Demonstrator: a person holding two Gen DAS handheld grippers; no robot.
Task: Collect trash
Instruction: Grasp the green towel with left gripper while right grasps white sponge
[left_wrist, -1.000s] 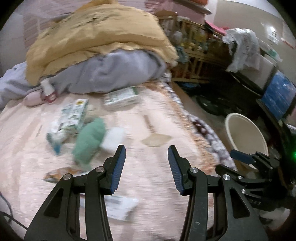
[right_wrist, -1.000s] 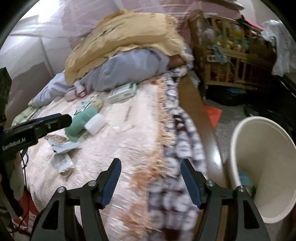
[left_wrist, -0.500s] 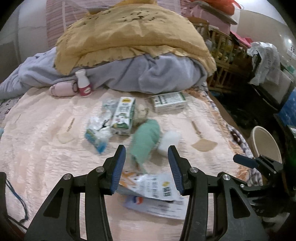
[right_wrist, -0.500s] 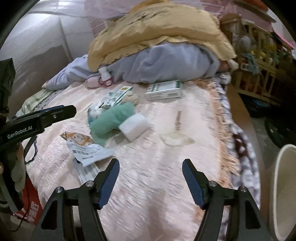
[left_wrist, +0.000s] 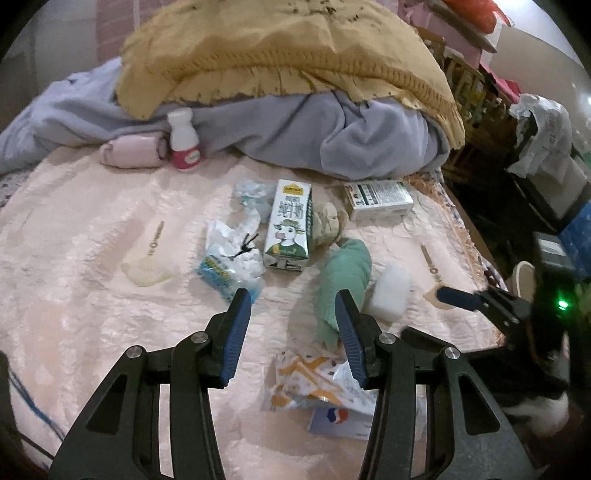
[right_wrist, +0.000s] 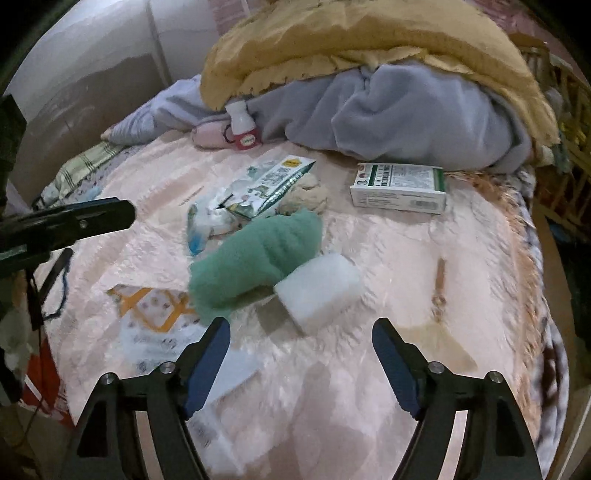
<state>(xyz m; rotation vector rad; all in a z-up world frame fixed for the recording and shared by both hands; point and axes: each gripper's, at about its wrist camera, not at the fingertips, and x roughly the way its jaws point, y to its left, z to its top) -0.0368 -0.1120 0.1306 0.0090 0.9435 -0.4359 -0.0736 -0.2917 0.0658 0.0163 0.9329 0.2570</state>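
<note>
Trash lies scattered on a pink bedspread (left_wrist: 74, 295): a milk carton (left_wrist: 290, 225), a crumpled plastic bag (left_wrist: 231, 258), an orange-and-white wrapper (left_wrist: 314, 380), a white foam block (left_wrist: 391, 291) and a green-and-white box (left_wrist: 380, 201). A rolled green cloth (left_wrist: 343, 280) rests among them. My left gripper (left_wrist: 293, 314) hovers open over the bedspread, with the plastic bag just ahead and nothing between its fingers. My right gripper (right_wrist: 301, 328) has its jaws opening, empty, with the foam block (right_wrist: 317, 291) and green cloth (right_wrist: 258, 258) just beyond its fingertips.
A yellow blanket (left_wrist: 288, 48) over a grey one (left_wrist: 332, 129) is heaped at the back, with a small pink-labelled bottle (left_wrist: 183, 142) and a pink roll (left_wrist: 129, 153) at its foot. The bed's fringed edge (right_wrist: 524, 258) is on the right, with a pale bin rim (left_wrist: 522, 273) beyond it.
Both grippers have swung left, from the bed's edge and the bin onto the trash in the middle of the bed. The right jaws have widened. The bin has left the right view.
</note>
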